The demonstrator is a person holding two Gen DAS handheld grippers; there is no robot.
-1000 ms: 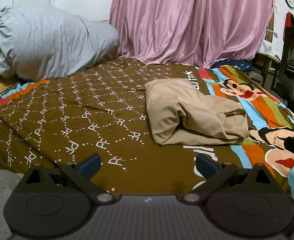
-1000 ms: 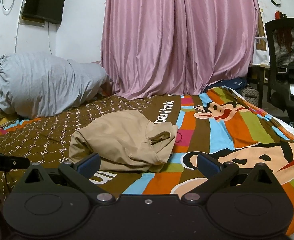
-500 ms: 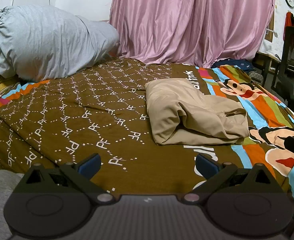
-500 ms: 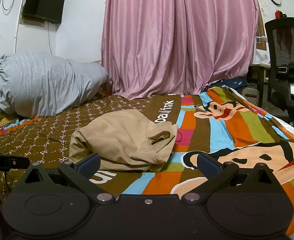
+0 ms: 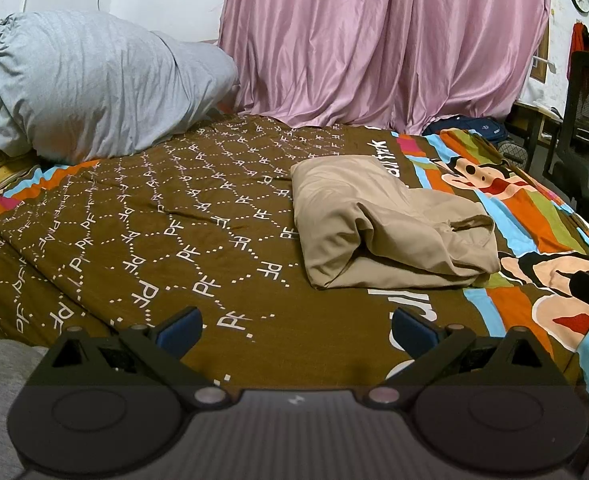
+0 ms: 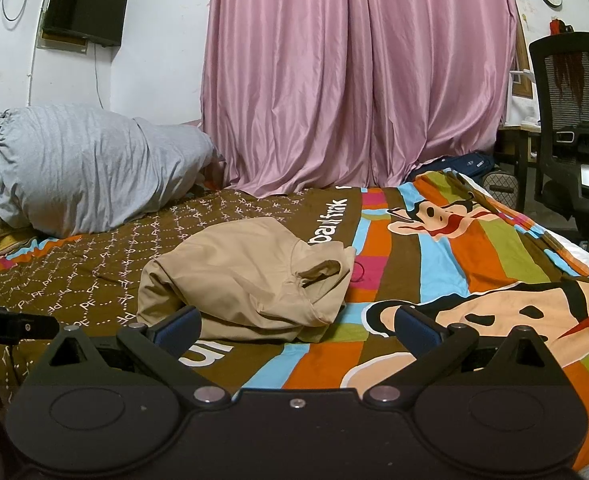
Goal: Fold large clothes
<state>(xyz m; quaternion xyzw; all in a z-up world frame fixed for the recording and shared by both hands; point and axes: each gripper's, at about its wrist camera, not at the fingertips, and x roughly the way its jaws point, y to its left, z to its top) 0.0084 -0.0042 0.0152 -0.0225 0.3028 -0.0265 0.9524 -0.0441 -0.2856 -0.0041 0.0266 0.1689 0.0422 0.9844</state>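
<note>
A tan garment (image 5: pixel 378 220) lies folded into a thick bundle on the bed, seen also in the right wrist view as the tan garment (image 6: pixel 250 276). My left gripper (image 5: pixel 296 330) is open and empty, held back from the bundle over the brown part of the bedspread. Open and empty too, my right gripper (image 6: pixel 296 328) hovers just in front of the bundle's near edge. The tip of the right gripper shows at the right edge of the left wrist view; the left one's tip pokes in at the left edge of the right wrist view.
The bedspread (image 5: pixel 142 220) is brown with white letters on the left and striped with cartoon figures on the right. A big grey pillow bundle (image 5: pixel 90 84) sits at the head. Pink curtains (image 6: pixel 354 80) hang behind. An office chair (image 6: pixel 574 128) stands right of the bed.
</note>
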